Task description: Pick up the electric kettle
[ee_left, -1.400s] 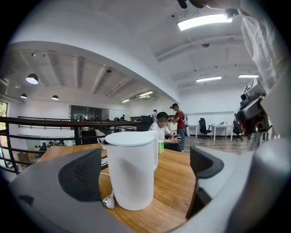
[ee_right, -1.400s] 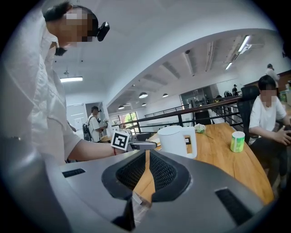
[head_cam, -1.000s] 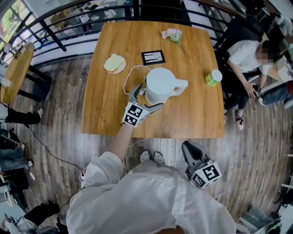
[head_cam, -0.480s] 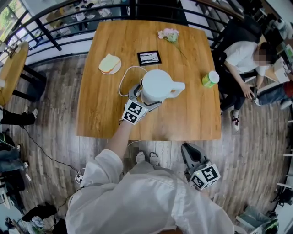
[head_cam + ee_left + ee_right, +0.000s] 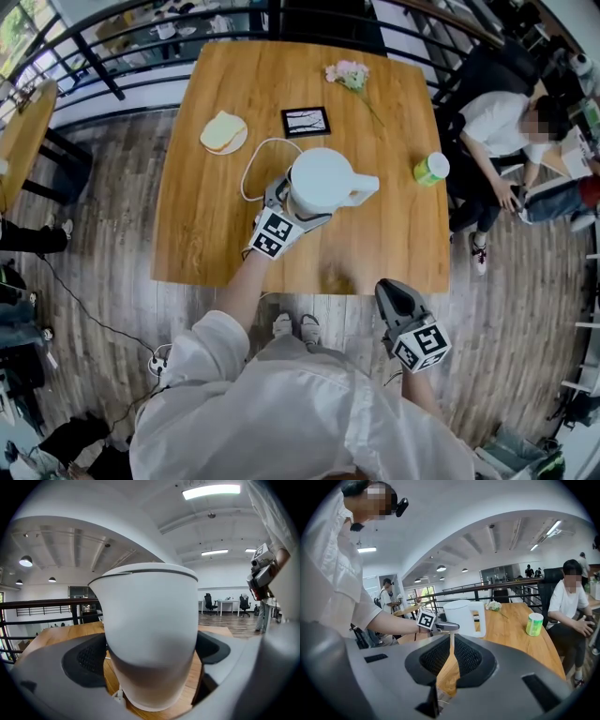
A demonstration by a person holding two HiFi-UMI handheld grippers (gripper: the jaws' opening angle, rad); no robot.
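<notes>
Right claw point(image 5: 388, 289) moved fwd to table point(image 5: 202, 220) near edge; kettle point(image 5: 321, 178) mid-table.

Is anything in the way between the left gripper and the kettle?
Nothing visible is in the way. The kettle stands between the jaws of the left gripper, which appear to press on its sides. Nothing visible above it blocks a lift.

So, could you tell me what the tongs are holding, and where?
Left tongs grip the electric kettle by its body; right tongs are shut and empty.
</notes>
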